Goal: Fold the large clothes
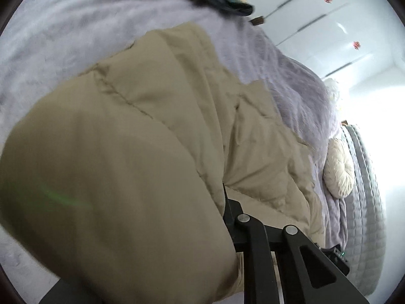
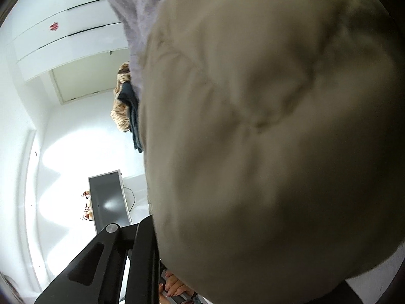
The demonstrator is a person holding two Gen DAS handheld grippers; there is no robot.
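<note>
Khaki padded fabric fills both wrist views: the quilted coat (image 1: 152,116) lies partly spread on the lavender bed (image 1: 63,25), with one thick fold lifted toward the cameras, so the folding looks midway at best. The left gripper (image 1: 225,197) and right gripper (image 2: 154,228) each vanish into coat fabric; whether their jaws are clamped on it I cannot tell.

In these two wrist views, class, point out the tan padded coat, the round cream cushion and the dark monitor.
tan padded coat (image 1: 152,131): left wrist view, quilted panel.
round cream cushion (image 1: 339,169): left wrist view, pleated face.
dark monitor (image 2: 108,200): right wrist view, screen centre.
</note>
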